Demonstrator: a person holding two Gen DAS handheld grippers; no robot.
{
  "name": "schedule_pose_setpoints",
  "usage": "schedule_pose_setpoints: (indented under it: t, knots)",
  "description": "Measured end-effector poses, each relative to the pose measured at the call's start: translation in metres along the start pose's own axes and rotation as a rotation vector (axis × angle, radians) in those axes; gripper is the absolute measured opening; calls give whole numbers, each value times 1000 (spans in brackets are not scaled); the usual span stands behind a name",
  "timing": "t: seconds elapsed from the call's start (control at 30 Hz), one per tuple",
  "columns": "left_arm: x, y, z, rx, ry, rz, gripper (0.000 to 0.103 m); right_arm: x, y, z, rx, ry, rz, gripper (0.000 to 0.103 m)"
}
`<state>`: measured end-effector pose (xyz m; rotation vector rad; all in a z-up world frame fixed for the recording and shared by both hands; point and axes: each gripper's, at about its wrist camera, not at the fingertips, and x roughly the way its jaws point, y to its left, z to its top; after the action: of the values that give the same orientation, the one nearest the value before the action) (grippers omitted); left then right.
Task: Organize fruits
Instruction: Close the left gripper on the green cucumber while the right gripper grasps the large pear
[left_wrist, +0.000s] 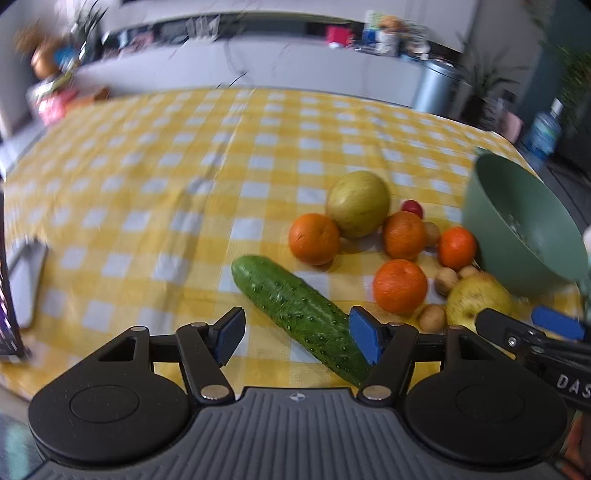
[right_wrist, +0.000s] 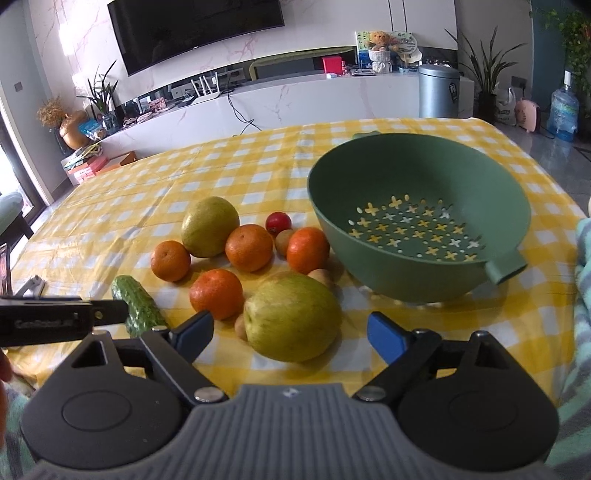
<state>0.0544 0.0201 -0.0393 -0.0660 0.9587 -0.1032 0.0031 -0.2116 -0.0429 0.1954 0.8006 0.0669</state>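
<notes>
On the yellow checked cloth (right_wrist: 229, 166) we count, from left to right in the right wrist view: one cucumber (right_wrist: 138, 308), four oranges (right_wrist: 170, 260) (right_wrist: 217, 293) (right_wrist: 248, 247) (right_wrist: 307, 250), two big yellow-green fruits, one at the back (right_wrist: 209, 226) and one in front (right_wrist: 291, 316), one small red fruit (right_wrist: 278, 222), and one green colander (right_wrist: 417, 218), which has no fruit in it. We also see some small brown fruits (right_wrist: 284, 242) among the oranges; three show here, and the left wrist view shows about five, so we cannot give a sure number.

The left gripper (left_wrist: 297, 338) has its jaws apart. The near end of the cucumber (left_wrist: 299, 314) lies between them, next to the right pad; whether it touches we cannot tell.

The right gripper (right_wrist: 290, 334) also has its jaws apart. The front big fruit sits between the blue pads, with a clear gap at each side.

All fruits lie together on the cloth, just left of the colander.
</notes>
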Motion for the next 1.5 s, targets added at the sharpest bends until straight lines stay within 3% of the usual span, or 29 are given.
schedule_pose_setpoints:
  t: [0.17, 0.43, 0.87, 1.07, 1.5]
  knots:
    - [13, 9, 2, -81, 15, -4, 76, 15, -6, 5, 85, 36, -5, 90]
    - [23, 6, 3, -103, -9, -22, 81, 32, -14, 7, 186, 98, -2, 89]
    - [39, -2, 3, -117, 1, -51, 81, 49, -17, 4, 245, 155, 32, 70]
    - [45, -4, 1, -121, -14, -62, 81, 48, -16, 4, 236, 148, 27, 69]
    - [29, -4, -1, -132, -32, -72, 65, 44, -18, 2, 216, 151, 38, 67]
